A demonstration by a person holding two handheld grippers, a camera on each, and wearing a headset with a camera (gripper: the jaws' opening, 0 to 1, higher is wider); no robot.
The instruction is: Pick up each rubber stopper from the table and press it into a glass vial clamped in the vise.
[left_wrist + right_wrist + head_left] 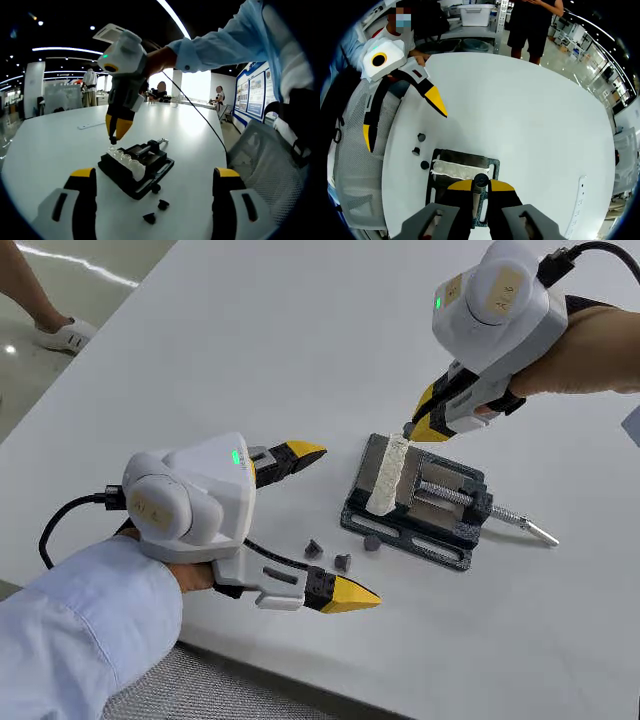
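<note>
Left claw (pixel 338 525) gapes wide beside loose stoppers (pixel 342 562); right claw (pixel 413 430) pinches a stopper (pixel 481 179) over vials (pixel 124 159).

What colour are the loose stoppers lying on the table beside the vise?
The loose stoppers are dark grey, nearly black. The head view shows them best.

Nothing here can be read: no text, label, brand or number. The blue-framed display boards (pixel 256 92) in the left gripper view carry rows of print, but it is too small and blurred to make out
</note>
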